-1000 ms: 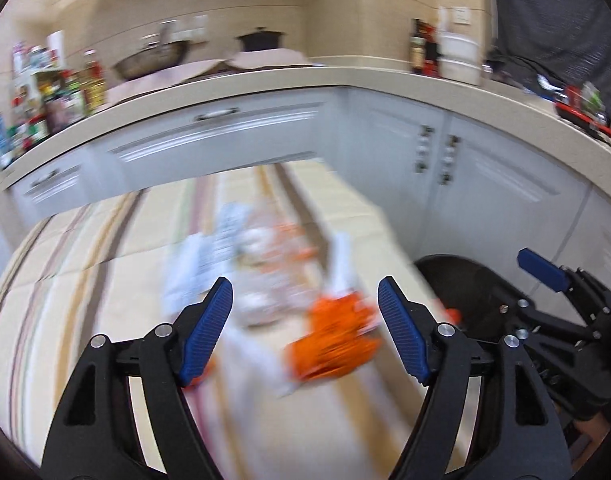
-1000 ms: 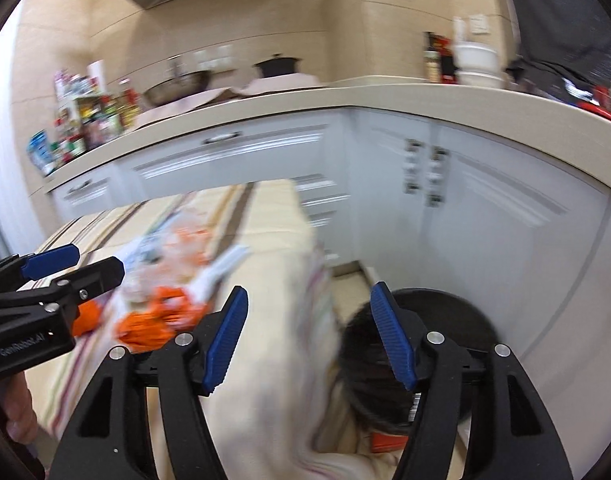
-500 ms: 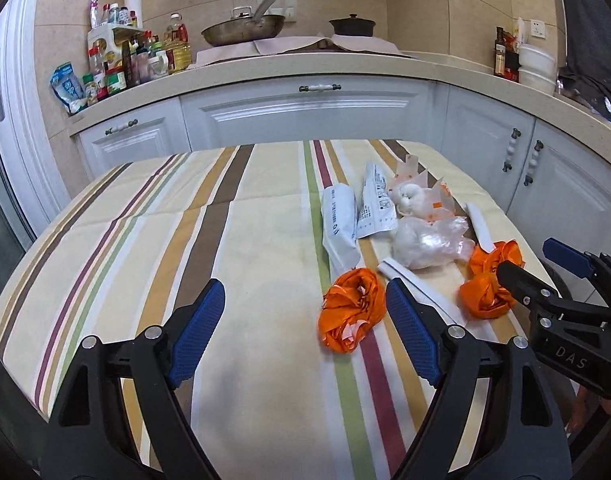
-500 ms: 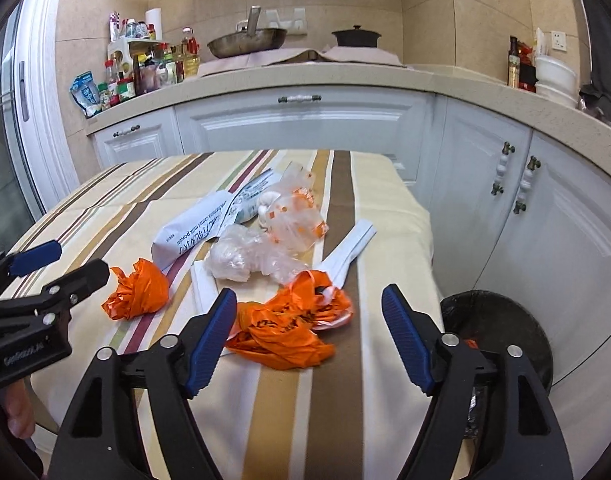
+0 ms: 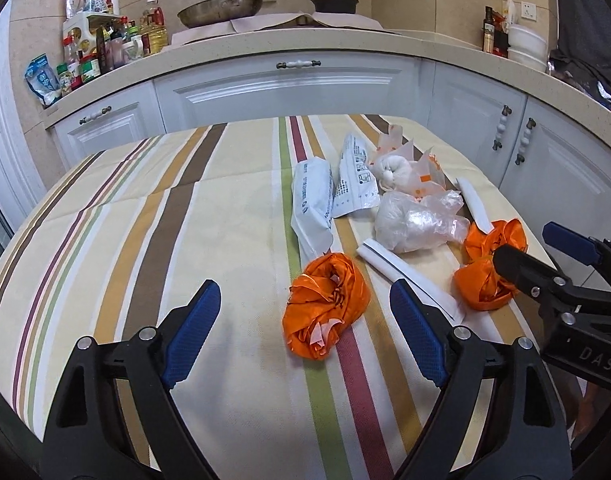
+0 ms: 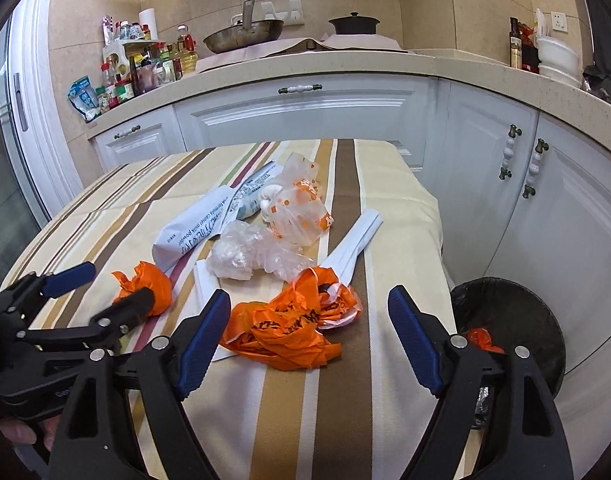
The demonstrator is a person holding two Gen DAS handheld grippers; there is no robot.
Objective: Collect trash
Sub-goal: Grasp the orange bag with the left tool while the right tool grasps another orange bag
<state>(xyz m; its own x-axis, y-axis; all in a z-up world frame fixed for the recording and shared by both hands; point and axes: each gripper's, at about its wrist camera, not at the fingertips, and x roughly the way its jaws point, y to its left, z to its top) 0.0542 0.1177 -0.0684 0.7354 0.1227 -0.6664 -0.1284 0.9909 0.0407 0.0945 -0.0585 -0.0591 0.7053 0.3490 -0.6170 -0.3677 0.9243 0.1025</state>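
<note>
Trash lies on the striped tablecloth (image 5: 153,240). A small crumpled orange bag (image 5: 325,312) sits just ahead of my left gripper (image 5: 303,312), whose jaws are opening with nothing pressed between them. A bigger orange bag (image 6: 289,328) lies just beyond my right gripper (image 6: 309,304), whose jaws are also opening and hold nothing. Behind these lie a clear plastic bag (image 6: 257,256), a white printed packet (image 5: 311,200), an orange-dotted bag around a white wad (image 6: 301,208) and a white paper sleeve (image 6: 353,248). A black bin (image 6: 517,320) stands on the floor at the table's right edge.
White cabinets (image 5: 289,88) wrap around the table's far and right sides. The counter holds a pan (image 5: 221,4), a black pot (image 5: 333,0) and bottles (image 5: 89,52). The right gripper (image 5: 541,252) shows at the right of the left wrist view. A person's fingers (image 6: 21,432) grip the left tool.
Both views have swung from a blurred look at the cabinets and bin to the table's trash. Both grippers have dropped closer to the orange bags and their jaws stand wider.
</note>
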